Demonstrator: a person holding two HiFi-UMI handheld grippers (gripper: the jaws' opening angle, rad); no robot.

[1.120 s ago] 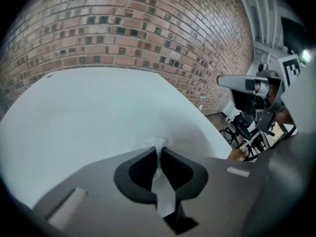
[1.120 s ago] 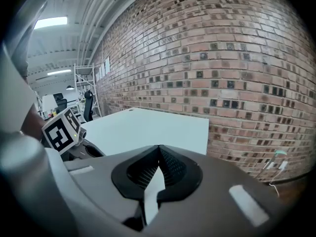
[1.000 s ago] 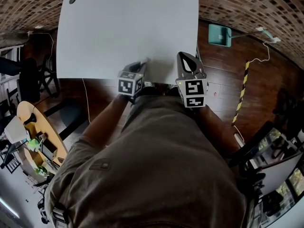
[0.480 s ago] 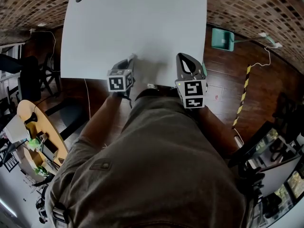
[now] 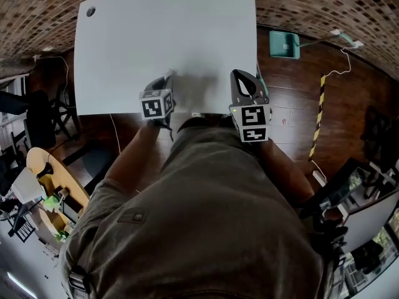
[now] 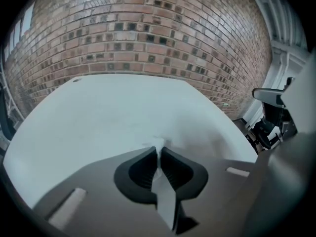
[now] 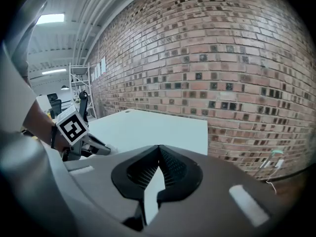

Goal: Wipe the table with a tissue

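Head view, nearest the camera: the person stands at the near edge of the desk [image 5: 162, 36], one tool in each hand. The left tool [image 5: 167, 80] lies over the near edge, left of its middle, with its jaws clenched on a white tissue [image 6: 158, 144]. The left gripper view shows a thin fold pinched between the ribbed pads and a small tuft sticking out past the tips, low over the desktop. Whether the tuft touches the surface cannot be told. The right tool [image 5: 244, 80] sits just inside the near right corner, apart from the left tool. Its own view shows the jaws [image 7: 159, 150] clenched tip to tip with nothing between them, so it takes no part in the wiping.

Beyond the tools the white desktop runs bare to its far edge, with a dark round hole [image 5: 91, 11] at the far left corner and a brick wall [image 6: 148, 33] behind.

Judgement: the step in hand is a wiping stroke near the near edge. To do it well, the tuft should be pressed flat on the desk and the grip held firm, since so little tissue protrudes. Strokes should overlap from the near edge towards the far edge, and the hard jaw tips should not scrape the surface.
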